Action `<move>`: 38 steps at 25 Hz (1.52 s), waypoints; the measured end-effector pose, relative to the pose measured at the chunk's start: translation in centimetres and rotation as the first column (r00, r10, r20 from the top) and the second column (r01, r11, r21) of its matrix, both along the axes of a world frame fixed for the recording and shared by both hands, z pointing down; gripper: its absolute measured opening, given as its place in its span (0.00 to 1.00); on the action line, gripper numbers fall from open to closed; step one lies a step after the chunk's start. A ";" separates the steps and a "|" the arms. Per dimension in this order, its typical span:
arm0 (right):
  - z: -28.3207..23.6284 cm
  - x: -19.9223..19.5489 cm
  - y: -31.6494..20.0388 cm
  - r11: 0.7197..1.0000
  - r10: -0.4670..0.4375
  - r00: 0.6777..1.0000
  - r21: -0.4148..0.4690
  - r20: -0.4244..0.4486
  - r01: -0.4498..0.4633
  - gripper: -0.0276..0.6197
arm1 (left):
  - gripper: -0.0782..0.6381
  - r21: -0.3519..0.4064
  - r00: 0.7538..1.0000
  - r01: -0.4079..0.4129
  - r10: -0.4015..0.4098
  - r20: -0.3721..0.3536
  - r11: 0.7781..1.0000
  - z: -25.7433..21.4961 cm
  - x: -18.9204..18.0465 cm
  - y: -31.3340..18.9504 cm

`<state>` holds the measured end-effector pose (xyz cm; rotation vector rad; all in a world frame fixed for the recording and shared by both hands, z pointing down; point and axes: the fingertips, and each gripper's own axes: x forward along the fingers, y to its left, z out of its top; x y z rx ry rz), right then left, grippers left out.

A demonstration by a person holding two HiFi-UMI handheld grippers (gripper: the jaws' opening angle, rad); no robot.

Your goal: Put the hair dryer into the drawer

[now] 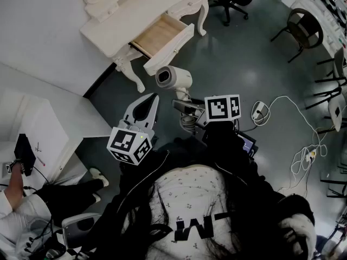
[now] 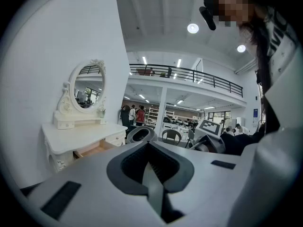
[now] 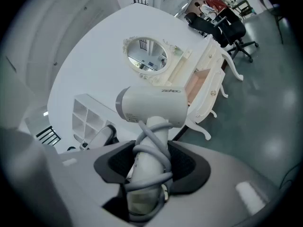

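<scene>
1. We see the hair dryer (image 3: 150,107) held in the air near the open drawer (image 1: 160,35), its cord wound round the handle.
2. Our right hand-held gripper (image 3: 149,167) pinches that handle.
3. Our left hand-held gripper (image 1: 150,103) hangs beside it, jaws pressed together on nothing.
4. The drawer sticks out of the white table (image 1: 130,20), above the grey floor (image 1: 244,64).
</scene>
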<state>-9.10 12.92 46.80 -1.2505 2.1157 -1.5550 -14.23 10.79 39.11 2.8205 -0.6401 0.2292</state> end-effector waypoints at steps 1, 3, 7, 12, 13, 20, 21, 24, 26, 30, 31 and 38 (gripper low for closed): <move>0.0 0.0 -0.1 1.000 -0.002 1.000 0.001 -0.001 0.002 0.38 | 0.09 0.000 1.000 0.002 -0.002 0.000 1.000 0.0 0.0 -0.1; 0.1 0.0 -0.2 1.000 -0.006 1.000 0.001 -0.001 0.006 0.38 | 0.09 -0.001 1.000 0.004 -0.004 0.001 1.000 0.1 0.1 -0.2; 0.3 0.0 -0.2 1.000 0.000 1.000 -0.004 -0.002 0.000 0.38 | 0.09 -0.006 1.000 -0.003 0.003 0.005 1.000 0.4 0.1 -0.2; 0.5 -0.2 -0.5 1.000 0.013 1.000 -0.013 -0.013 -0.013 0.38 | 0.09 -0.012 1.000 -0.006 0.006 0.002 1.000 0.6 -0.5 -0.5; 0.5 -0.4 -0.5 1.000 0.015 1.000 -0.014 -0.011 -0.015 0.38 | 0.09 -0.015 1.000 -0.005 0.005 0.001 1.000 0.7 -0.7 -0.5; 0.9 -0.2 -0.5 0.999 0.011 1.000 -0.036 -0.009 -0.012 0.38 | 0.09 -0.039 1.000 0.002 -0.003 -0.006 0.999 1.5 -0.6 -1.3; 1.0 -0.1 -0.6 0.999 0.011 1.000 -0.040 -0.008 -0.012 0.38 | 0.09 -0.041 1.000 0.002 -0.002 -0.007 0.999 1.6 -0.5 -1.4; 1.2 0.3 -1.2 0.999 0.010 1.000 -0.044 -0.001 -0.010 0.38 | 0.09 -0.051 1.000 0.007 -0.007 -0.004 0.999 1.9 -0.2 -2.0; 1.3 0.8 -2.1 0.999 0.009 1.000 -0.047 0.003 -0.009 0.38 | 0.09 -0.059 1.000 0.013 -0.013 0.006 0.998 2.3 0.1 -2.7; 2.0 2.7 -4.5 0.998 -0.004 1.000 -0.058 0.013 0.005 0.38 | 0.09 -0.069 0.999 0.048 -0.046 0.020 0.996 2.9 1.3 -5.2; 2.3 3.3 -5.2 0.998 -0.010 1.000 -0.062 0.014 0.011 0.38 | 0.09 -0.072 0.998 0.059 -0.057 0.024 0.996 3.1 1.7 -6.0; 3.2 8.3 -11.3 0.993 -0.093 0.996 -0.077 0.004 0.093 0.38 | 0.09 -0.069 0.992 0.126 -0.123 0.042 0.990 3.3 6.9 -12.1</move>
